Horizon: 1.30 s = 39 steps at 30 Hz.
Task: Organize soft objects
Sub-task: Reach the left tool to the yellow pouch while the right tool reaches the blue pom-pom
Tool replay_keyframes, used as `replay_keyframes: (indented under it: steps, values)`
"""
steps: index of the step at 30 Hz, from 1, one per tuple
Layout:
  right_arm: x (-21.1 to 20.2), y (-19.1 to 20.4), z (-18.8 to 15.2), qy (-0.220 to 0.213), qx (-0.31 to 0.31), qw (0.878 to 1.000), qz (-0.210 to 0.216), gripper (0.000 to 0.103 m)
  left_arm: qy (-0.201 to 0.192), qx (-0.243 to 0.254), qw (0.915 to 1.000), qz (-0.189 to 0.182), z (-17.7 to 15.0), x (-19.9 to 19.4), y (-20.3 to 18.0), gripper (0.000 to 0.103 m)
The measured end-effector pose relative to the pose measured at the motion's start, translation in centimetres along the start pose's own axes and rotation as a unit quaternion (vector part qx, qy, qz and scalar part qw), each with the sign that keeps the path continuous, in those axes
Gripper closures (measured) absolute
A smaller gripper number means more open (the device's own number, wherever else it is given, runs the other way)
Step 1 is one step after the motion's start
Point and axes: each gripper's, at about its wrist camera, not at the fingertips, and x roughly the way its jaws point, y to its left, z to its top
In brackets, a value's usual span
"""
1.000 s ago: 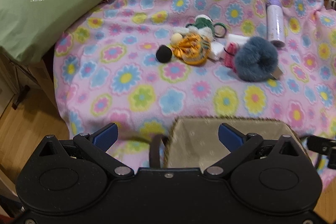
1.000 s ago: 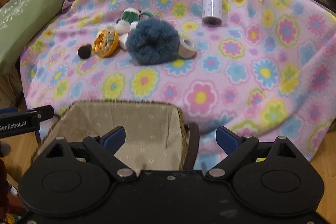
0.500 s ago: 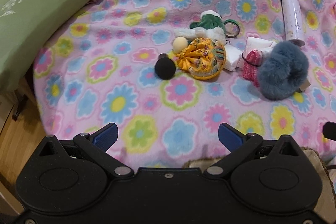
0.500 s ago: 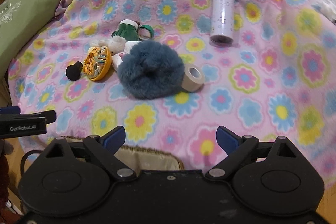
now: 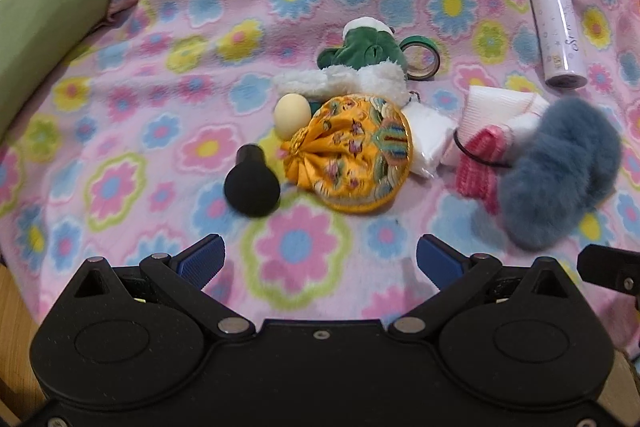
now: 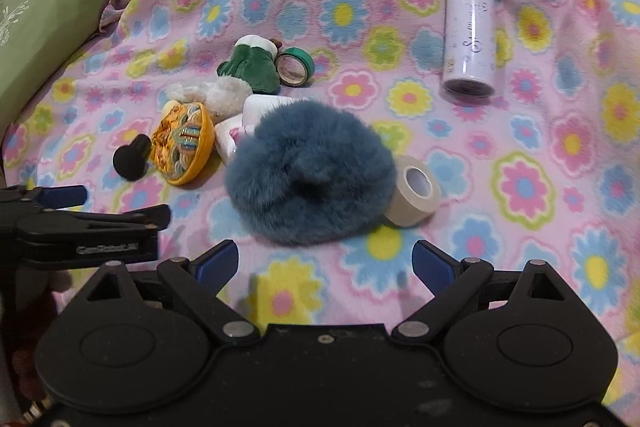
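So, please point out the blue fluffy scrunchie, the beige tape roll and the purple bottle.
blue fluffy scrunchie (image 6: 308, 175), right wrist view, middle of the fur.
beige tape roll (image 6: 416, 193), right wrist view, its open end.
purple bottle (image 6: 470, 35), right wrist view, its white body.

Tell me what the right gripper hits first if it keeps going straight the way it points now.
Most likely the fluffy blue scrunchie, which lies dead ahead of the open right gripper on the flowered blanket. Since the gripper tilts downward, it might touch the blanket just short of it; depth is hard to judge.
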Motion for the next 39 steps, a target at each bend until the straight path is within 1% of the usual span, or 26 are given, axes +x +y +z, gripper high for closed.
replay_keyframes:
  steps: [4, 7, 10, 13, 16, 21, 22, 23, 24, 26, 29, 32, 39]
  values:
    - [1.7, 0.4, 0.8, 0.005, 0.004, 1.0, 0.002, 0.008, 0.003, -0.009, 0.9999, -0.008, 0.8, 1.9, 0.2, 0.004]
    - [3.2, 0.6, 1.4, 0.009, 0.004, 1.0, -0.005, 0.008, 0.008, -0.023, 0.9996, -0.018, 1.2, 3.1, 0.5, 0.004]
    - [4.7, 0.6, 2.1, 0.008, 0.005, 1.0, -0.013, 0.007, 0.005, -0.03, 0.9995, -0.012, 1.6, 3.9, 0.5, 0.004]
    - [5.7, 0.5, 2.7, 0.005, 0.008, 1.0, -0.007, 0.006, -0.002, -0.03, 0.9995, -0.009, 2.0, 4.5, 0.5, 0.004]
    - [6.1, 0.9, 3.0, -0.005, 0.002, 1.0, -0.014, 0.006, -0.001, -0.03, 0.9995, -0.004, 2.3, 4.9, 0.6, 0.004]
    - [6.0, 1.4, 3.1, -0.036, -0.011, 0.999, -0.023, 0.006, -0.005, -0.042, 0.999, -0.011, 2.3, 5.2, 1.1, 0.004]
    - [6.0, 1.5, 3.1, -0.04, -0.013, 0.999, -0.025, 0.008, -0.005, -0.041, 0.9991, -0.01, 2.3, 5.2, 1.1, 0.004]
    - [6.0, 1.6, 3.1, -0.043, -0.016, 0.999, -0.027, 0.014, -0.006, -0.039, 0.9992, -0.01, 2.2, 5.2, 1.1, 0.004]
    - [5.8, 1.8, 3.0, -0.047, -0.021, 0.998, -0.03, 0.017, -0.007, -0.037, 0.9992, -0.011, 2.1, 5.1, 1.1, 0.004]
    - [5.6, 2.0, 2.9, -0.054, -0.032, 0.997, -0.034, 0.029, -0.009, -0.033, 0.9994, -0.01, 1.8, 5.0, 1.1, 0.004]
    - [5.0, 2.0, 2.9, -0.06, -0.035, 0.997, -0.028, 0.039, -0.01, -0.036, 0.9992, -0.017, 1.7, 4.7, 1.2, 0.004]
    - [4.2, 1.7, 2.9, -0.061, -0.03, 0.997, -0.022, 0.043, -0.013, -0.038, 0.9991, -0.015, 1.7, 4.3, 1.3, 0.004]
    - [1.7, 1.1, 2.2, -0.076, -0.016, 0.997, -0.02, 0.044, -0.038, -0.037, 0.9983, -0.025, 2.4, 2.3, 1.1, 0.004]
